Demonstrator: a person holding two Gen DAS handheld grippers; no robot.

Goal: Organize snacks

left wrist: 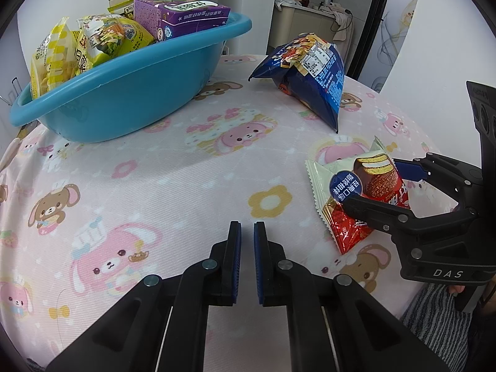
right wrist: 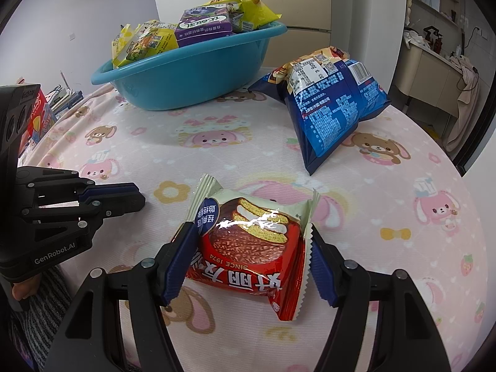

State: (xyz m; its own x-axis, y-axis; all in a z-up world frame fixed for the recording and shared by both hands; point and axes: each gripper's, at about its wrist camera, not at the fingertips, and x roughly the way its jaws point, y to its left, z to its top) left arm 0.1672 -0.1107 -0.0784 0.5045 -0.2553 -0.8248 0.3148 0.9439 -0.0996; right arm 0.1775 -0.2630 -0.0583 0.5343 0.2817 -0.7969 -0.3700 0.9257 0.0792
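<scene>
A red and cream chocolate pie packet (right wrist: pixel 248 248) lies on the pink cartoon-print tablecloth (right wrist: pixel 217 155). My right gripper (right wrist: pixel 249 232) is shut on it, one blue pad against each side edge. In the left wrist view the same packet (left wrist: pixel 350 192) sits between the right gripper's (left wrist: pixel 372 183) fingers at the right. My left gripper (left wrist: pixel 247 232) is shut with nothing in it and hovers over bare cloth, left of the packet. A dark blue snack bag (right wrist: pixel 328 111) stands behind. The teal basin (right wrist: pixel 186 59) at the back holds yellow packets and a purple box (right wrist: pixel 204 28).
In the left wrist view the basin (left wrist: pixel 124 93) is at the upper left and the blue bag (left wrist: pixel 316 83) at the upper right. A red box (right wrist: pixel 38 114) and books lie off the table's left edge. A striped sleeve (left wrist: pixel 434 319) shows behind the right gripper.
</scene>
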